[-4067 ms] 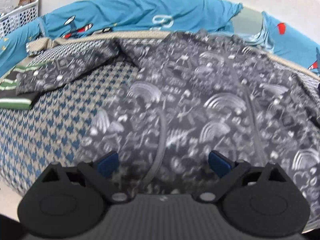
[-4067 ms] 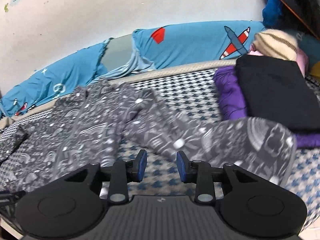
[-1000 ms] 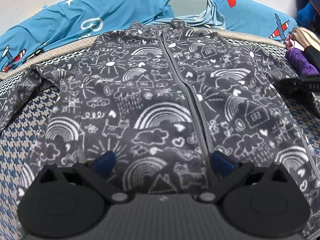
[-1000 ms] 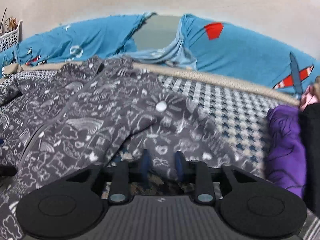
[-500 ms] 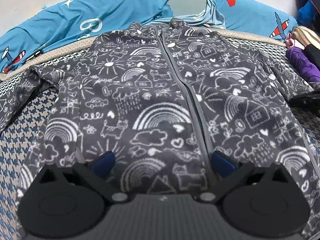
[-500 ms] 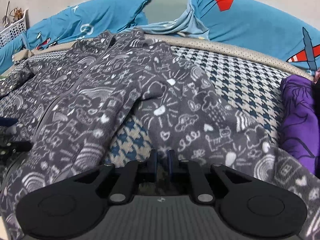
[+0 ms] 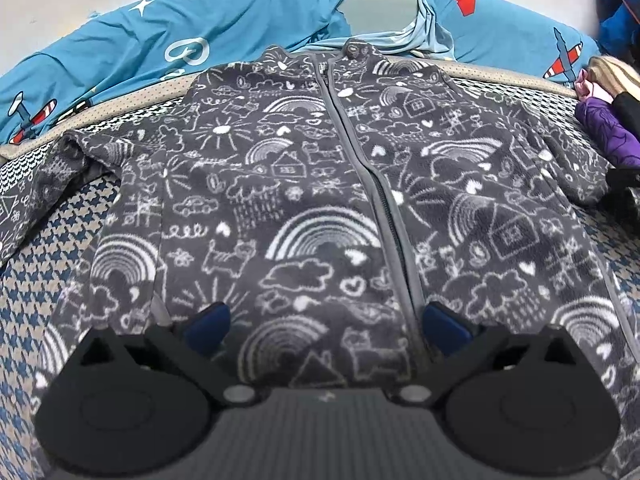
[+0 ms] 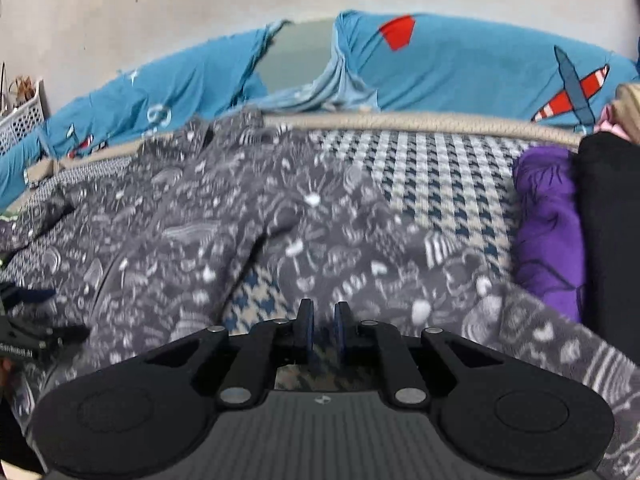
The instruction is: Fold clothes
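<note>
Grey doodle-print fleece zip jacket [image 7: 320, 208] flat on the houndstooth bed cover [image 7: 52, 248], collar at 12.
Left gripper [image 7: 326, 320] released, jaws wide over hem at 6; right gripper [image 8: 322, 330] clenched, whether gripping the sleeve [image 8: 400, 264] unclear.

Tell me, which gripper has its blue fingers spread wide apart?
The left gripper: its blue pads stand wide apart over the grey jacket. On the right gripper the pads almost touch.

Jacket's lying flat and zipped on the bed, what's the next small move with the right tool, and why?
Probably draw the right tool inward over the jacket, folding the sleeve across: the tool is closed at the sleeve's edge and the body already lies flat.
</note>
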`<act>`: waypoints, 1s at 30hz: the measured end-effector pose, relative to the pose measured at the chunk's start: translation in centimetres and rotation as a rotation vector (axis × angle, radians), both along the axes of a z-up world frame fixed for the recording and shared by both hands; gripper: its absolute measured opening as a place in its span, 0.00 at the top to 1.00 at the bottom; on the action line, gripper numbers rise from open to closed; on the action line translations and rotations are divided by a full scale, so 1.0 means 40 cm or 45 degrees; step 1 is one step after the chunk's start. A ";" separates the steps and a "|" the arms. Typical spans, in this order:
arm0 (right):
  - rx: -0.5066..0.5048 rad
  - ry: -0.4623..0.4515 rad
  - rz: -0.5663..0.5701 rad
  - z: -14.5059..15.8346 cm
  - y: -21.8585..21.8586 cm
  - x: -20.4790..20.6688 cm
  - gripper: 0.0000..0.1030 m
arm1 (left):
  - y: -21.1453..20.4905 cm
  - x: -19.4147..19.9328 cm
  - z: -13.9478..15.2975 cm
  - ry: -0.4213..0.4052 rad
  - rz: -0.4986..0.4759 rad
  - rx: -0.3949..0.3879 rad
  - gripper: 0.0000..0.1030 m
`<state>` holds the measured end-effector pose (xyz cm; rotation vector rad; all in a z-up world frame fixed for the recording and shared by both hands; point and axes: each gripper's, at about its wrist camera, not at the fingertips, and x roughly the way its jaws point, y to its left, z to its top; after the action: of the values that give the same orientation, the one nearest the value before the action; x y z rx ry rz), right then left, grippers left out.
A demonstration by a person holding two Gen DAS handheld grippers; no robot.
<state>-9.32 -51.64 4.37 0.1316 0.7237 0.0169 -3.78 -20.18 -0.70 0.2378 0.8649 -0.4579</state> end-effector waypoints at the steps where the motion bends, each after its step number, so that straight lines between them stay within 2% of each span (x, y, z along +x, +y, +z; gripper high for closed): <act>1: -0.004 -0.017 -0.009 0.003 0.005 0.006 0.89 | 0.000 0.000 0.001 -0.001 0.003 -0.004 0.00; 6: 0.036 -0.081 -0.082 0.009 0.011 0.057 0.89 | 0.000 0.003 0.003 0.004 0.008 -0.012 0.00; 11: 0.132 -0.106 -0.145 0.001 0.010 0.119 0.89 | -0.004 0.007 0.002 0.010 0.005 -0.013 0.00; 17: 0.144 -0.118 -0.175 -0.008 0.028 0.185 0.89 | -0.002 0.010 0.000 0.018 -0.002 -0.019 0.00; 22: 0.176 -0.096 -0.214 -0.028 0.030 0.228 0.89 | 0.000 0.011 0.000 0.021 -0.009 -0.022 0.00; 25: 0.204 -0.043 -0.206 -0.049 0.035 0.246 0.89 | 0.001 0.011 0.000 0.023 -0.011 -0.025 0.00; 30: 0.195 0.042 -0.072 -0.063 0.070 0.244 0.86 | 0.002 0.013 0.001 0.026 -0.011 -0.027 0.00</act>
<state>0.43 -48.84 1.86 0.2993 0.7510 0.0163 -3.28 -20.10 -0.67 0.2180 0.8786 -0.4779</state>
